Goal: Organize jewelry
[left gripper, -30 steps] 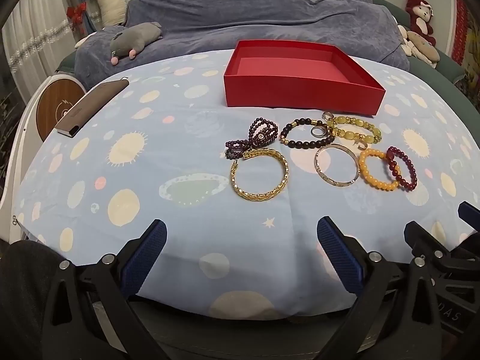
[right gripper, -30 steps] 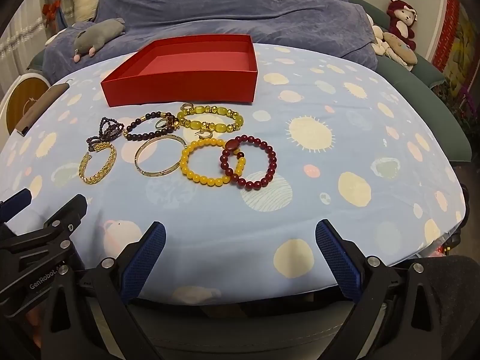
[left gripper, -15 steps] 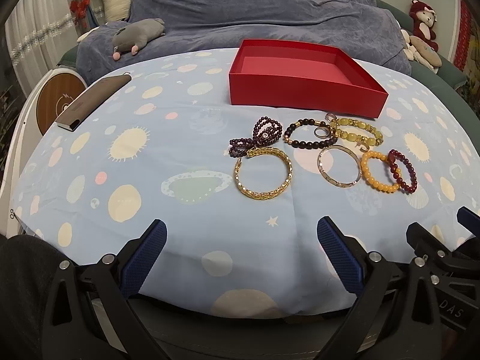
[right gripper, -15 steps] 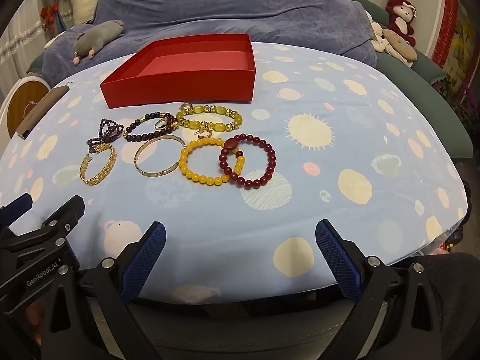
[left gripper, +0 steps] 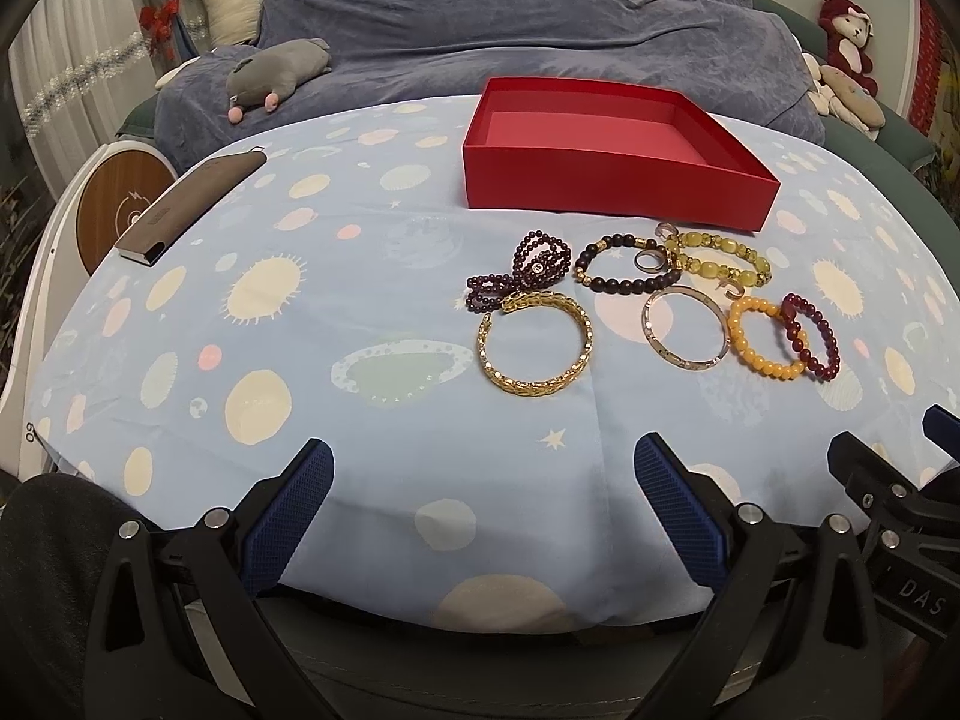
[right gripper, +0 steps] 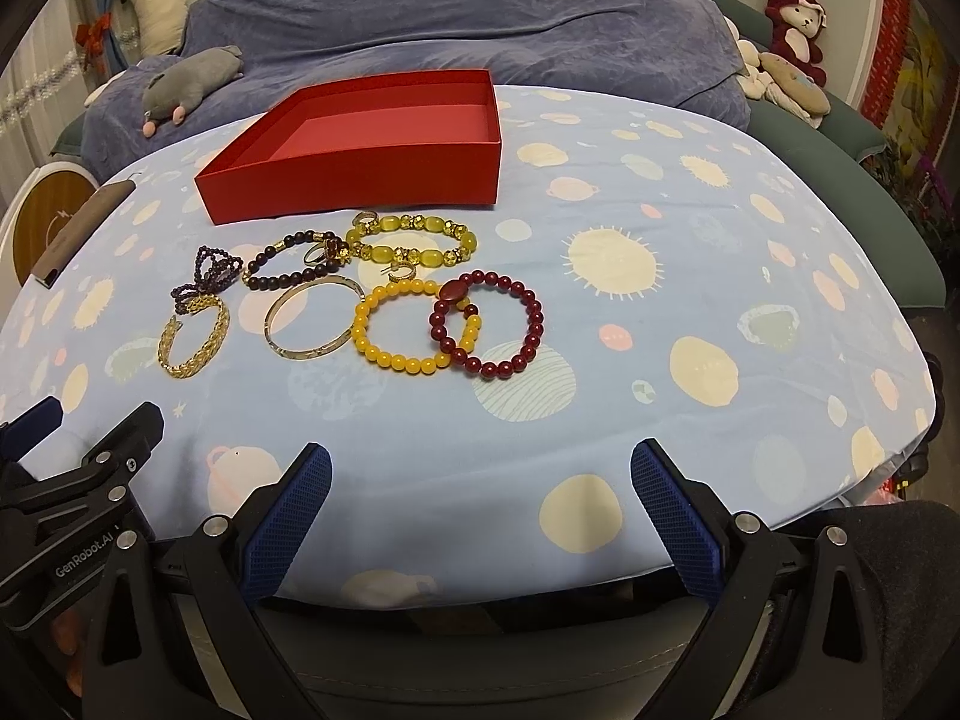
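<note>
An empty red box (left gripper: 612, 180) (right gripper: 360, 180) stands at the back of the table. In front of it lie several bracelets: a gold chain bracelet (left gripper: 534, 387) (right gripper: 195, 360), a purple beaded one (left gripper: 519, 276), a dark beaded one (left gripper: 624, 285), a yellow-green one (left gripper: 720, 267) (right gripper: 414, 255), a thin metal bangle (left gripper: 684, 360) (right gripper: 312, 348), an orange beaded one (right gripper: 396, 357) and a dark red beaded one (right gripper: 501, 366). My left gripper (left gripper: 480, 504) and right gripper (right gripper: 477, 501) are open and empty near the front edge.
The table has a light blue planet-print cloth (left gripper: 300, 330). A brown flat case (left gripper: 192, 204) lies at the left edge. A blue-covered sofa (left gripper: 540, 48) with plush toys is behind. The right gripper shows at the left view's right edge (left gripper: 900, 510).
Both views have drifted slightly; the jewelry and box appear a little further off and more centred. Nothing on the table has moved and both grippers stay open.
</note>
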A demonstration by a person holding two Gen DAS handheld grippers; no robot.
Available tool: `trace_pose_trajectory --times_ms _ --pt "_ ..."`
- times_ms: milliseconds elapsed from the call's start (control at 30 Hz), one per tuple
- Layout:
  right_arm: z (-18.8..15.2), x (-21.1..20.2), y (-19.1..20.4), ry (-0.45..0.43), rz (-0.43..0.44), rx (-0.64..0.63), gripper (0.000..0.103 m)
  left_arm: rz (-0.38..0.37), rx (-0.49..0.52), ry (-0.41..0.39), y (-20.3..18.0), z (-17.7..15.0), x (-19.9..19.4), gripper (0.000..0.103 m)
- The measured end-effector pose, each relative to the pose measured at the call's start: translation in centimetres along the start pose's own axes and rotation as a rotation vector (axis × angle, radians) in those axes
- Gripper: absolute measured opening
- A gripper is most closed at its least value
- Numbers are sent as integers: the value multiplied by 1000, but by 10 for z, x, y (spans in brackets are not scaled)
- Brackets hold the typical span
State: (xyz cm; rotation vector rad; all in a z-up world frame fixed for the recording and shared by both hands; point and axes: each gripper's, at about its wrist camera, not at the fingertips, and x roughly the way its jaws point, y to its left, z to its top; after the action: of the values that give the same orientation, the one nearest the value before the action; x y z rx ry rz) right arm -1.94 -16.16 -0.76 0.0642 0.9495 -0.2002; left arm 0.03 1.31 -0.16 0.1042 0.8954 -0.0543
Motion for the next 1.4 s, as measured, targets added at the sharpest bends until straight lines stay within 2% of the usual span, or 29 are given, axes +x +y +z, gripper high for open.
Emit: trace_pose_trajectory --times_ms 1400 --pt "0 0 -1 0 -1 0 96 3 -22 18 7 2 2 96"
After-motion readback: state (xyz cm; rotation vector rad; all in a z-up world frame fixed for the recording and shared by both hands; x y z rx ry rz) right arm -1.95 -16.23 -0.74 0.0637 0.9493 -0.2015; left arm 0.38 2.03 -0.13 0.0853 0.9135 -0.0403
